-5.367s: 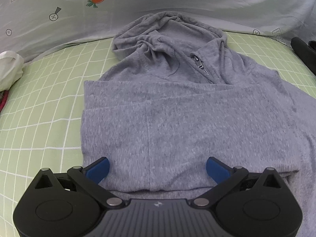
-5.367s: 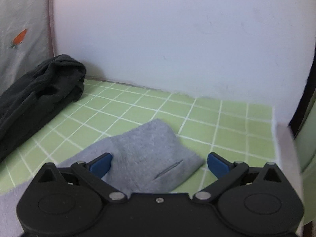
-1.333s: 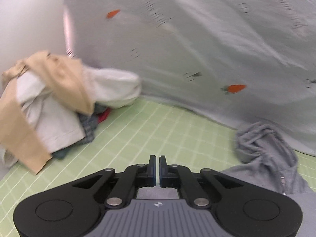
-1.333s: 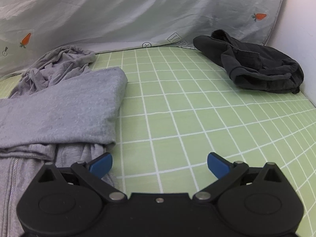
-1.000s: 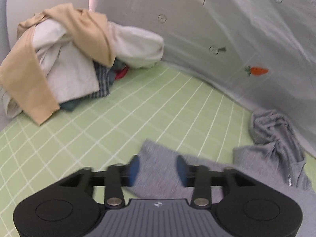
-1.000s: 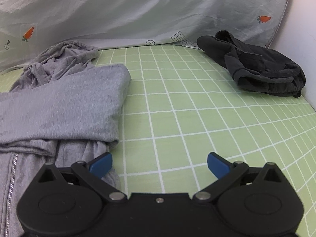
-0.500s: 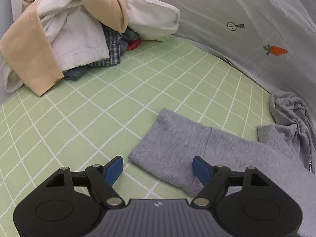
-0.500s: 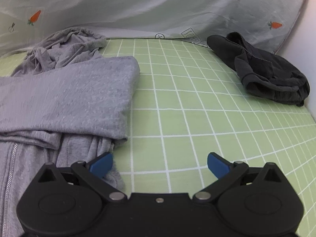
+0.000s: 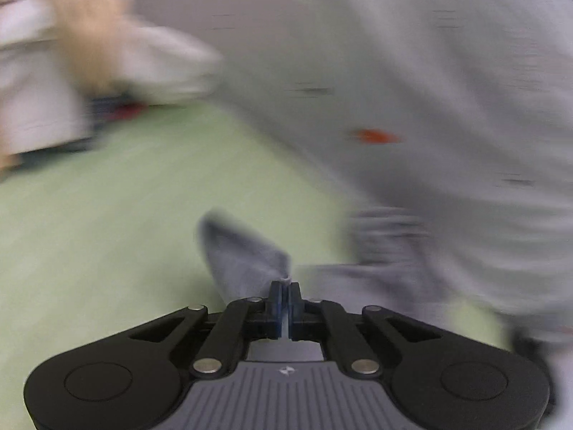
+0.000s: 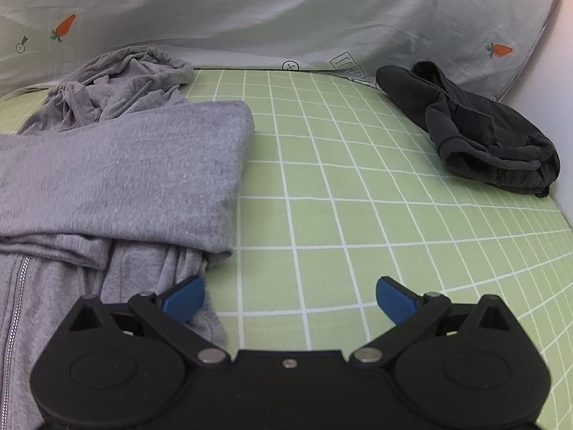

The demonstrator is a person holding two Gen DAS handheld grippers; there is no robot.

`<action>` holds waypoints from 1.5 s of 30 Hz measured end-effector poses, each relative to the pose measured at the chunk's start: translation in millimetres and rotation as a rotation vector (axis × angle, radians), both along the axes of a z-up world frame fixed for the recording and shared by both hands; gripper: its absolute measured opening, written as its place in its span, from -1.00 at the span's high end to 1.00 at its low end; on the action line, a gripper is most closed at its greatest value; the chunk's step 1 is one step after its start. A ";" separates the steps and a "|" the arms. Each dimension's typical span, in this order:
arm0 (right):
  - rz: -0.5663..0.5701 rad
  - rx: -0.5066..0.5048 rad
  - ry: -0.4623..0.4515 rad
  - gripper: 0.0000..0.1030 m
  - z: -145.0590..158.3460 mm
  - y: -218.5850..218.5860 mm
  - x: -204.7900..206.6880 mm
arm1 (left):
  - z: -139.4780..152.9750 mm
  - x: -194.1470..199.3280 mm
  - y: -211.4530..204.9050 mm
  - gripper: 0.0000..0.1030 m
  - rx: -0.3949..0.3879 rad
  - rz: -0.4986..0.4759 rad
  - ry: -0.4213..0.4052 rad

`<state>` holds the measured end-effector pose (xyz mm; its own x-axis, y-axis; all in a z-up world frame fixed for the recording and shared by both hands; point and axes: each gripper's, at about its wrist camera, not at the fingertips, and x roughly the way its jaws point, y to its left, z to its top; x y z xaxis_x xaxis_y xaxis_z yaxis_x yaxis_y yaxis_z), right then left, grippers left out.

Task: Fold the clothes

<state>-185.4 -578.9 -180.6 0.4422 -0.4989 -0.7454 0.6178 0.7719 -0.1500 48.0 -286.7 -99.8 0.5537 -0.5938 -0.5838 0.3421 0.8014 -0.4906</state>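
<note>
A grey zip hoodie lies on the green checked sheet, with one sleeve folded across its body and its hood bunched at the back. My left gripper is shut on the grey sleeve end and holds it lifted off the sheet; this view is heavily blurred. My right gripper is open and empty, low over the sheet at the hoodie's right edge, its left fingertip over the grey fabric.
A folded black garment lies at the far right by the white wall. A pile of beige and white clothes sits at the far left. A pale grey curtain with carrot prints hangs behind the bed.
My left gripper has closed on the grey sleeve end and lifted it, moving fast. My right gripper has stayed open and shifted slightly closer to the hoodie's edge.
</note>
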 end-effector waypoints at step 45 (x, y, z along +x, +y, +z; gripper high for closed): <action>0.517 0.333 -0.201 0.86 30.8 80.4 150.9 | -55.0 3.4 -20.9 -0.94 0.443 0.033 0.104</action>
<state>-34.5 -498.4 -149.9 0.7109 0.0591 -0.7008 0.1452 0.9627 0.2285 51.4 -307.7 -154.8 0.4930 -0.2573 -0.8311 0.2799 0.9514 -0.1286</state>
